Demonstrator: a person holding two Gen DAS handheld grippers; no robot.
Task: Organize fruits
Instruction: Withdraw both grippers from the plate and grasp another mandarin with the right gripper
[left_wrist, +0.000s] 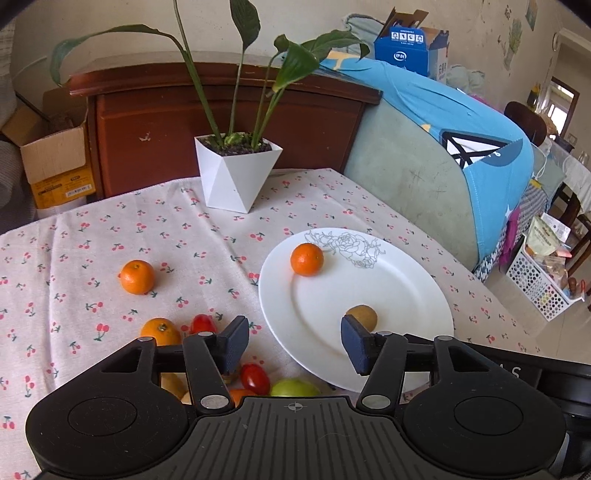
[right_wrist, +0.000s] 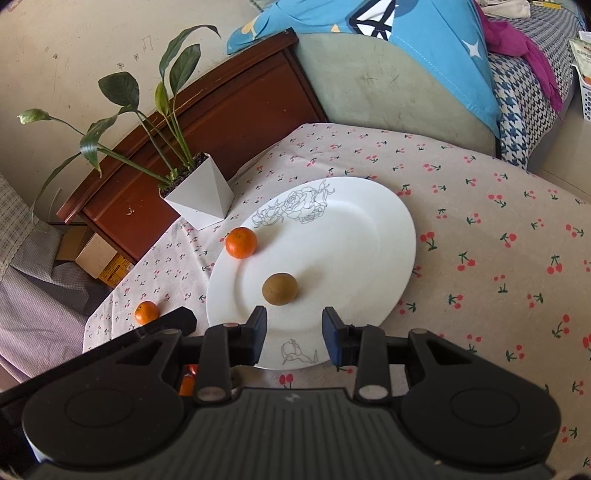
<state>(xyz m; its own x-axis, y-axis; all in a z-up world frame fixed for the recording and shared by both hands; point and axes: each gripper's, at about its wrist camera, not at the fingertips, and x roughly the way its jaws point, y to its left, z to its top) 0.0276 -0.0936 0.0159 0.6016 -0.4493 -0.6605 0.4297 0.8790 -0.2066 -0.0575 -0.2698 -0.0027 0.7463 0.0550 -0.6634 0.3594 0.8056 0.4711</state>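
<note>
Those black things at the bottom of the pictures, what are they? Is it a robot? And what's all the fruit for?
Not a robot. A person holds a two-finger grabber in each hand, and a small camera on each one looks along its fingers. One picture comes from the left gripper, the other from the right gripper. Both are open and hold nothing.

They look at a table with a cherry tablecloth. On it stands a white plate with an orange and a brown fruit on it. More fruit waits on the cloth: another orange, little red tomatoes and a green fruit. A potted plant stands at the back.
</note>
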